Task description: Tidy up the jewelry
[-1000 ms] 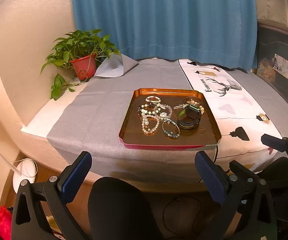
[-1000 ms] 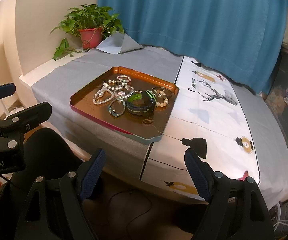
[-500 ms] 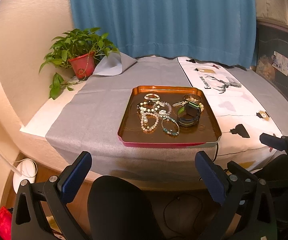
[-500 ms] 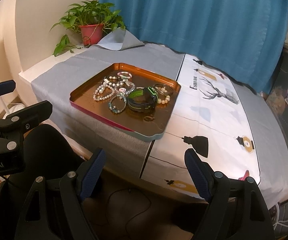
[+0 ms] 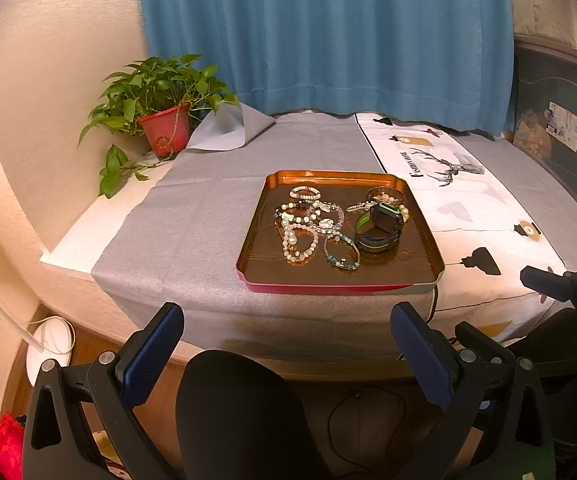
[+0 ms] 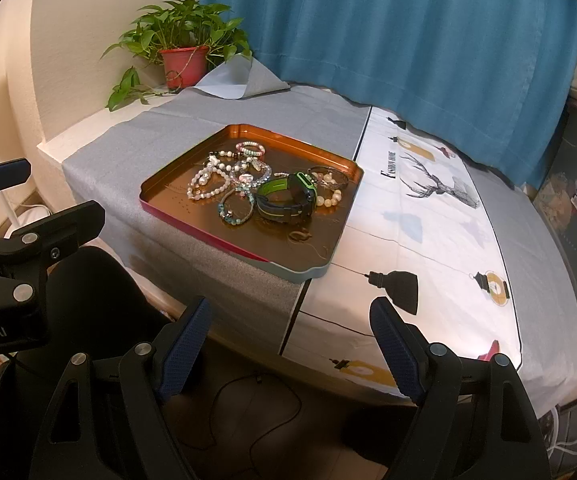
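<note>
The grey cloth-covered table point(image 5: 192, 232) holds the shiny orange metal tray point(image 5: 272, 240), now a bit nearer than a moment ago. The tangled bead bracelets point(image 5: 308, 224) and black-and-green watch point(image 5: 380, 228) lie inside. Left gripper point(image 5: 288, 356) and right gripper point(image 6: 288, 344) gape wide, holding nothing.

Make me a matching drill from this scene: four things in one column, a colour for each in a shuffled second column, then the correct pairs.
Things:
1. curtain
2. flower pot
3. watch
4. left gripper finger pads

Colours:
A. black with green trim
B. red
C. dark blue
D. teal blue

Pairs: 1-D, 2-B, 3-A, 4-C
</note>
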The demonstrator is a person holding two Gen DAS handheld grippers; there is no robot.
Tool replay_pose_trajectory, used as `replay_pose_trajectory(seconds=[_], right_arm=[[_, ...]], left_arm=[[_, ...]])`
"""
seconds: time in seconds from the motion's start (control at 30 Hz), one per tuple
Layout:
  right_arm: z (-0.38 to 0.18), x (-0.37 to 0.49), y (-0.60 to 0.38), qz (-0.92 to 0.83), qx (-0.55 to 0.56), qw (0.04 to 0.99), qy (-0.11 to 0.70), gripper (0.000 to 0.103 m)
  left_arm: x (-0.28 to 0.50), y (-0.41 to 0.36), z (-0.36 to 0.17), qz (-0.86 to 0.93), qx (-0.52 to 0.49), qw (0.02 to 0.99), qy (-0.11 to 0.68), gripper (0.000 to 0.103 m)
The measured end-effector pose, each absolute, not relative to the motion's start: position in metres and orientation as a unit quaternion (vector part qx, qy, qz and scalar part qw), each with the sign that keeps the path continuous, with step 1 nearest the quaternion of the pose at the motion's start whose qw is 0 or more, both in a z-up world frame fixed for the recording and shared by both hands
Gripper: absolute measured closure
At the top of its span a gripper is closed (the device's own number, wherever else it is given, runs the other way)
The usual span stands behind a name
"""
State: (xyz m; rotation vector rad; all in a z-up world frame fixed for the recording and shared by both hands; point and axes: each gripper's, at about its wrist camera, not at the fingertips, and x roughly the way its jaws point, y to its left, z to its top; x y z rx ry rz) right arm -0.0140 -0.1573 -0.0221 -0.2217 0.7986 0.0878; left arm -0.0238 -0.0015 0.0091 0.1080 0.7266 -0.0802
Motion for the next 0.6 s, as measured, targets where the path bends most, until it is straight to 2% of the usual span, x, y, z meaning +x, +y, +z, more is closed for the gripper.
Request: replay_pose_trajectory(seconds=[0.6], right_arm=[[-0.0218, -0.0142, -0.1560, 0.043, -0.107, 0.914, 0.388, 0.021]], left_arm=[[-0.0274, -0.0004, 0.0063, -0.041, 0.060, 0.933, 0.353, 0.000]])
